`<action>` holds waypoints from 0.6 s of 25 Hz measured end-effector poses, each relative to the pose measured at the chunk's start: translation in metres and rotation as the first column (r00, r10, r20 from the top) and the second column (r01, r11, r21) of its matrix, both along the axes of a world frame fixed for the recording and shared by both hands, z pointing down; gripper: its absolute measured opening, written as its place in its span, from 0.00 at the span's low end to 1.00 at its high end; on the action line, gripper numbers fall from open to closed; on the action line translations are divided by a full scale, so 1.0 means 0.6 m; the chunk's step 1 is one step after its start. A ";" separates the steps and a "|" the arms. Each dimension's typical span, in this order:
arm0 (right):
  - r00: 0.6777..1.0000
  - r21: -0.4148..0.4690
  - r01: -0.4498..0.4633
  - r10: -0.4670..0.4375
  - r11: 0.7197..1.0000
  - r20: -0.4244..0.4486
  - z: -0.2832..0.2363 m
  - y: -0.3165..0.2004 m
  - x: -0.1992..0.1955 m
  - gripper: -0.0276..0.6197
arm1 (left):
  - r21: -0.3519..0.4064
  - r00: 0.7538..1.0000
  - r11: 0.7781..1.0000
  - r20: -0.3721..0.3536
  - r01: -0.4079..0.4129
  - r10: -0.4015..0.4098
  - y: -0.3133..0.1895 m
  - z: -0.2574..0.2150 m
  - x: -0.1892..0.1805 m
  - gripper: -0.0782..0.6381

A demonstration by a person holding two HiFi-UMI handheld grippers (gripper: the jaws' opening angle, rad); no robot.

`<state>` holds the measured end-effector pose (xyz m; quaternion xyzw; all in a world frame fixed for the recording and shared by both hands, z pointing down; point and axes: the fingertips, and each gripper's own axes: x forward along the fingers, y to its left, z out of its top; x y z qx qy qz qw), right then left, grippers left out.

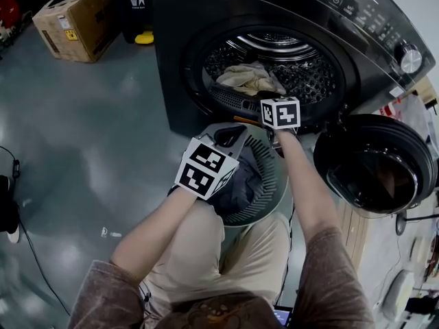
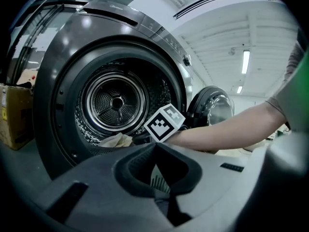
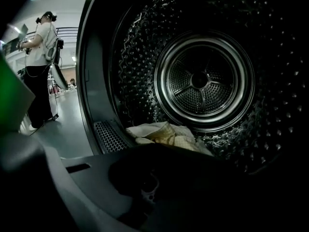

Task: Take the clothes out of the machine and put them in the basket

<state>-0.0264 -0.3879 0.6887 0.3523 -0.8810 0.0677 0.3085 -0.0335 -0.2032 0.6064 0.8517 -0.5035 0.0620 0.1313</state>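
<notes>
A cream cloth [image 1: 250, 79] [image 2: 116, 140] [image 3: 166, 133] lies at the front of the open drum [image 1: 274, 64]. Below the opening stands a grey slatted basket [image 1: 271, 184] with dark clothes [image 1: 236, 187] in it. My left gripper [image 1: 231, 134] [image 2: 155, 146] hovers over the basket's far rim, its jaws closed together with nothing seen in them. The right gripper [image 3: 159, 149] sits at the drum's lower rim, just short of the cream cloth, dark and shut, with no cloth seen in it. In the head view its marker cube [image 1: 280, 112] covers the jaws.
The round machine door [image 1: 374, 160] [image 2: 210, 108] hangs open to the right. A cardboard box [image 1: 75, 19] [image 2: 12, 115] and a yellow object [image 1: 144, 38] stand on the floor left of the machine. A cable [image 1: 31, 266] trails at the left. Another person [image 3: 41, 66] stands far off.
</notes>
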 end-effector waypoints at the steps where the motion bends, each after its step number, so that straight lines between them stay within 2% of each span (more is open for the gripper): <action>1: 1.000 0.010 0.000 0.000 1.000 0.006 -0.009 0.004 0.003 0.04 | -0.001 1.000 1.000 0.003 0.000 0.000 0.000 0.000 -0.001 0.12; 5: 1.000 0.035 0.003 -0.004 0.999 0.024 -0.036 0.032 0.024 0.04 | -0.007 1.000 1.000 0.026 0.005 -0.005 0.000 0.005 -0.002 0.12; 11: 0.995 0.050 0.009 -0.014 0.999 0.096 -0.076 0.106 0.073 0.04 | -0.006 0.998 1.000 0.068 0.003 -0.003 0.001 0.009 0.006 0.12; 15: 0.995 0.060 0.017 -0.023 0.998 0.098 -0.094 0.152 0.100 0.04 | 0.005 0.998 1.000 0.066 0.009 -0.009 0.007 0.003 0.010 0.12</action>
